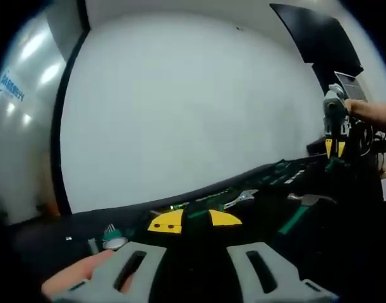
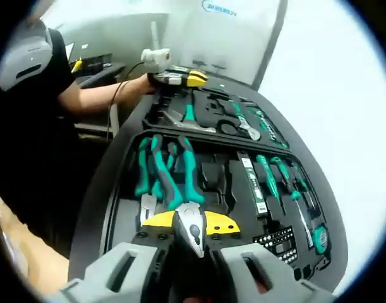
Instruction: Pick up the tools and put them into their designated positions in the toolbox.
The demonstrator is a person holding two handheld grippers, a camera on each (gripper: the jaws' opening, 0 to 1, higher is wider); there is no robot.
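Gripping green-handled pliers [image 2: 180,189] by the metal head, the right gripper [image 2: 191,243] holds them over the open toolbox [image 2: 117,164] in the right gripper view, its yellow-tipped jaws closed on the head and the handles pointing away over the near tray. Beside them, a second pair of green pliers [image 2: 144,180] lies seated in its slot at the tray's left. A row of green screwdrivers [image 2: 278,180] sits in slots to the right, and a wrench [image 2: 243,126] and a hammer [image 2: 183,120] lie in the far half. The left gripper [image 2: 174,77] hovers beyond the far edge, carried by a person's arm [image 2: 98,98].

In the left gripper view, the left gripper [image 1: 194,221] has a dark gap between its yellow tips, jaws parted and holding nothing, above the black tray, with the hammer [image 1: 306,205] to the right.
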